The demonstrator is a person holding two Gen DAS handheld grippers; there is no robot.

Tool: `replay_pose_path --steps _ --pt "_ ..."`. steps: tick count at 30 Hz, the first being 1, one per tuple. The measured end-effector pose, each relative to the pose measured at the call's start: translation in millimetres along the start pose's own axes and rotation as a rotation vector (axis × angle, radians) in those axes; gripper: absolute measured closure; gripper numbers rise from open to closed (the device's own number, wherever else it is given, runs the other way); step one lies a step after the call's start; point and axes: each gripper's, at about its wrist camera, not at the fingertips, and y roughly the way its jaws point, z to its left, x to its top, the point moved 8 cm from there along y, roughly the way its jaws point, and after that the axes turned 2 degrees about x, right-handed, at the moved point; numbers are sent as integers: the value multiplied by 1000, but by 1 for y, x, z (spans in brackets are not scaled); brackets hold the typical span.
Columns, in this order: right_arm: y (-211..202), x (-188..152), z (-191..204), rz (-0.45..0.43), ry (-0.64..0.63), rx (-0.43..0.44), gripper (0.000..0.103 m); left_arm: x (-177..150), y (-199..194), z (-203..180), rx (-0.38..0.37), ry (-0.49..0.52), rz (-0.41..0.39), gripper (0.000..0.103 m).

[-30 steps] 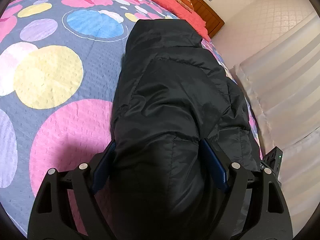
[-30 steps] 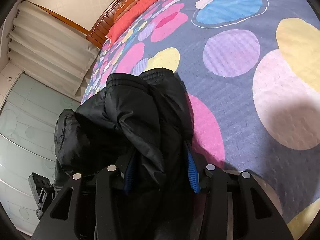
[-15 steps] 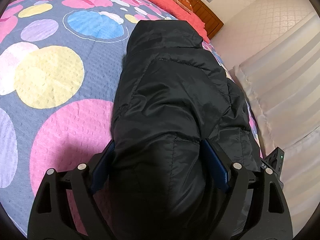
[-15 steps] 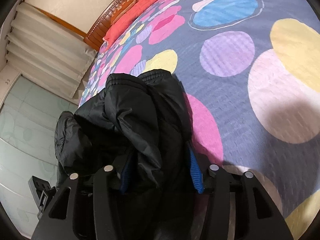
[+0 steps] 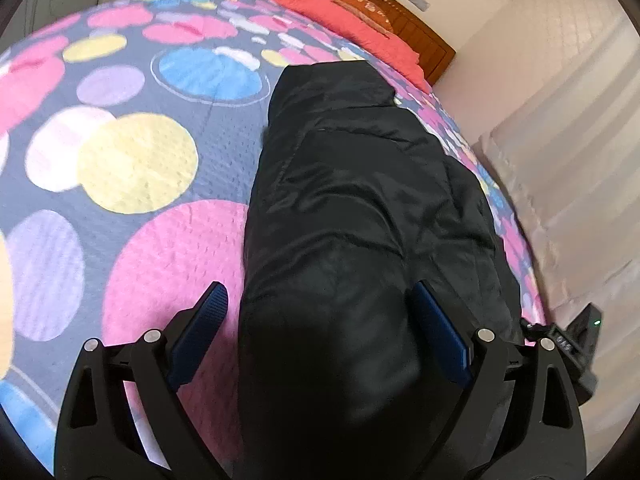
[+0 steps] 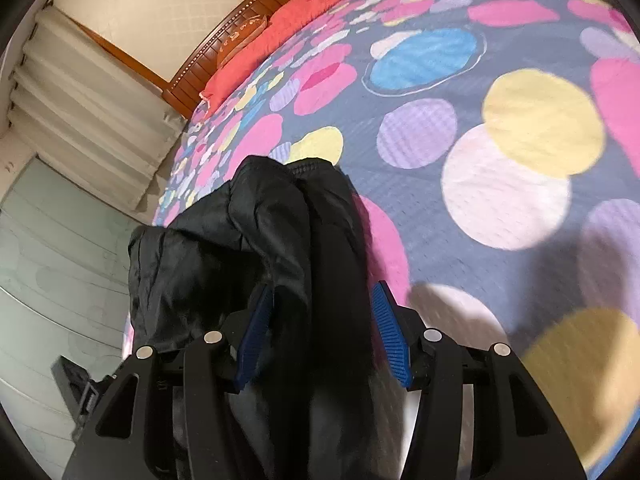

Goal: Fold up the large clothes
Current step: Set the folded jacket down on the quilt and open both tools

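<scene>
1. The puffy black quilted jacket (image 5: 360, 208) lay bunched along the edge of the dotted bedspread (image 5: 132, 168).
2. The left gripper (image 5: 320, 320) was spread, jacket between its jaws, left pad clear.
3. The right gripper (image 6: 320, 320) was likewise released around the fabric.

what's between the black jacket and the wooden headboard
In the left wrist view, a stretch of dotted bedspread and the red pillow lie between the black jacket and the headboard.
</scene>
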Motion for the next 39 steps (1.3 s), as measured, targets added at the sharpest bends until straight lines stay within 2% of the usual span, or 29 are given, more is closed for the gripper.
replay_pose_path --steps 6,8,13,17,23,31,39 --pt "-31 -25 6 -21 -52 -70 50 -20 -32 -13 58 88 -38 10" --pt "-44 -36 9 -32 -87 -97 45 -32 -44 -18 72 110 -49 10" --pt "-73 -62 21 -73 -195 -164 41 -61 -73 -31 130 184 -84 10" --pt "-92 -84 28 -97 -275 -215 34 -86 -90 -35 157 197 -92 10" --pt "-109 -111 38 -109 -351 -260 29 -112 -111 -35 223 217 -117 10" --pt "-133 -131 61 -146 -411 -281 28 -122 -145 -41 307 267 -166 10" --pt "-173 -132 94 -221 -482 -294 23 -114 -188 -68 294 295 -231 9"
